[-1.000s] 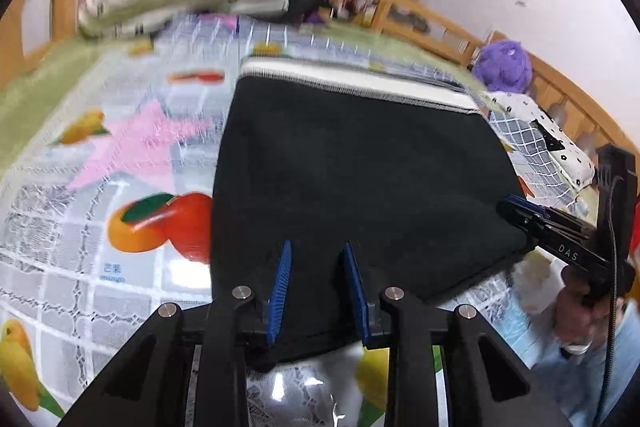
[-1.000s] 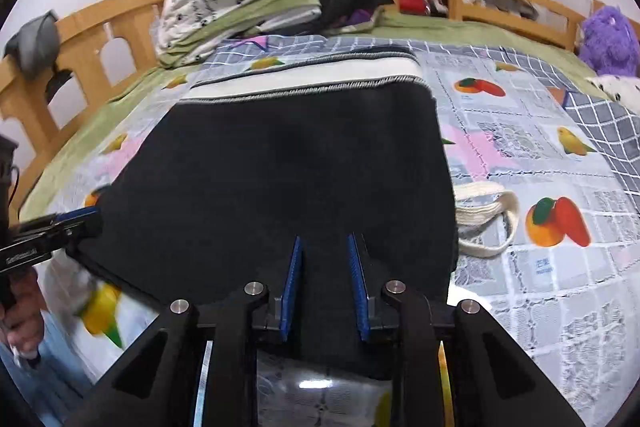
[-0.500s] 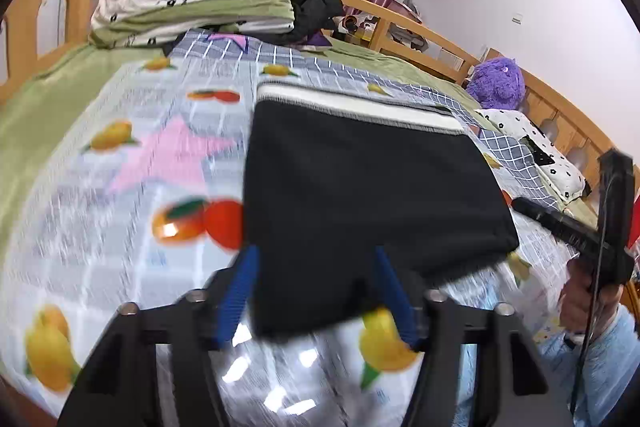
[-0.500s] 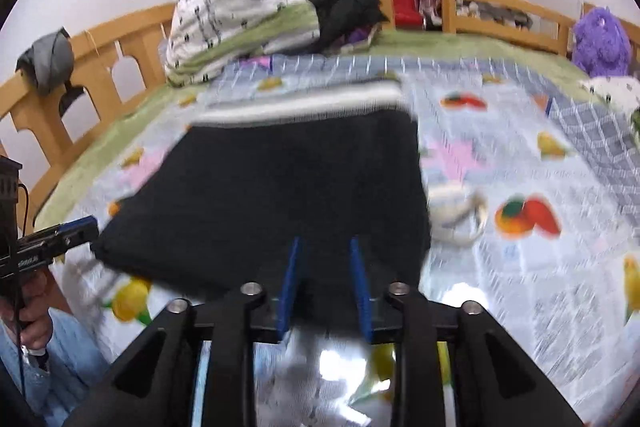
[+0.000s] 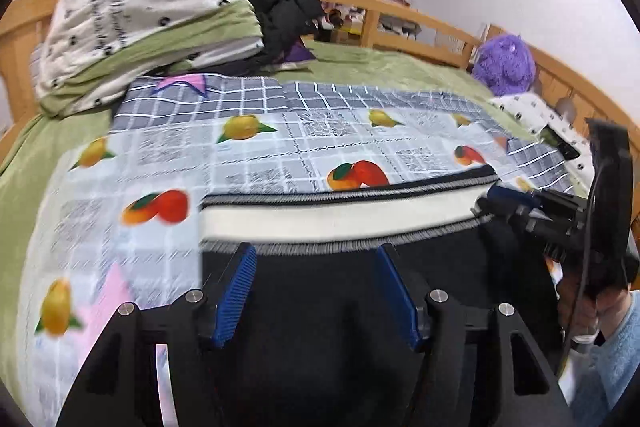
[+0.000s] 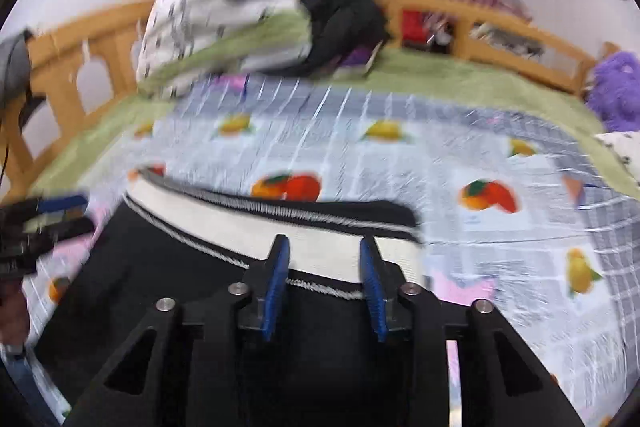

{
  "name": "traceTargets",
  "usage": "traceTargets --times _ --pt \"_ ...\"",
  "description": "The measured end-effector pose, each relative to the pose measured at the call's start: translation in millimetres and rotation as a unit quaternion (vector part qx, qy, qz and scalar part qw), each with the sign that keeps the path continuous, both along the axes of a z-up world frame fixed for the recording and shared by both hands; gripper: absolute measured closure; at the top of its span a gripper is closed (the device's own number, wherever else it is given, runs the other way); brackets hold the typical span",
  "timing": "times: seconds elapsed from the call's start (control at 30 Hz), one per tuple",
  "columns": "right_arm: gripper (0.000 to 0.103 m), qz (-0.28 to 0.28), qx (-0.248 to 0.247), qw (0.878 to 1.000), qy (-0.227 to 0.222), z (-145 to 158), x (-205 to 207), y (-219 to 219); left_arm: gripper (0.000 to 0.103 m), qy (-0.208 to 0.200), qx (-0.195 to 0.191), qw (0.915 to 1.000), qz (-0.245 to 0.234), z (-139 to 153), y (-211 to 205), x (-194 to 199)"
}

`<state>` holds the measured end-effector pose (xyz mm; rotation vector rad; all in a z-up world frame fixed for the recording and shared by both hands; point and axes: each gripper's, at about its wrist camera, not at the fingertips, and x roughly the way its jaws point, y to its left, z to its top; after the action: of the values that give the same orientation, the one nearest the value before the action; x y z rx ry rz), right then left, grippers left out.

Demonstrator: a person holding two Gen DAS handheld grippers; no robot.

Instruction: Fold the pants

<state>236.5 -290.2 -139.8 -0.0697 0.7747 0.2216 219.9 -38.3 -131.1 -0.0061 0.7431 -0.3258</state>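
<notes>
On the bed (image 5: 48, 155), both grippers hover with jaws apart and empty over the folded black pants (image 5: 320, 307), whose next fold calls for fresh grips.

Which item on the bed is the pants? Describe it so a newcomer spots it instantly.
Start at the wooden-railed bed and its fruit-print sheet. At the sheet's near edge, under both grippers, lies a flat black garment, the pants. Only it has a cream waistband edged with black-and-white stitching; the black jacket by the pillows is bunched and plain.
</notes>
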Motion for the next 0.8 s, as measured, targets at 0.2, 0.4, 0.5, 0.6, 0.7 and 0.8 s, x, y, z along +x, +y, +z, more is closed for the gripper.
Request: traceTargets --times 0.2,0.4,0.5,0.6,0.7,0.8 --pt "0.09 -0.008 -0.029 0.999 0.013 -11 13 -24 0.05 0.061 0.018 0.9973 0.036 -29 25 29" --pt "0.055 -0.018 0.026 0.999 0.041 -5 -7 -61 0.043 0.108 -0.004 0.9926 0.056 -39 71 14" --pt "0.056 -0.025 0.081 0.995 0.058 -21 -6 -72 0.042 0.123 -0.022 0.9907 0.055 -54 76 13" --pt "0.054 -0.02 0.132 0.988 0.077 -30 0 -79 0.043 0.112 -0.023 0.992 0.053 -57 72 12" --pt "0.054 -0.007 0.136 0.987 0.087 -33 5 -78 0.043 0.117 -0.038 0.9909 0.055 -58 75 14" --pt "0.057 -0.004 0.132 0.988 0.081 -34 5 -72 0.047 0.119 -0.05 0.9904 0.05 -59 77 14"
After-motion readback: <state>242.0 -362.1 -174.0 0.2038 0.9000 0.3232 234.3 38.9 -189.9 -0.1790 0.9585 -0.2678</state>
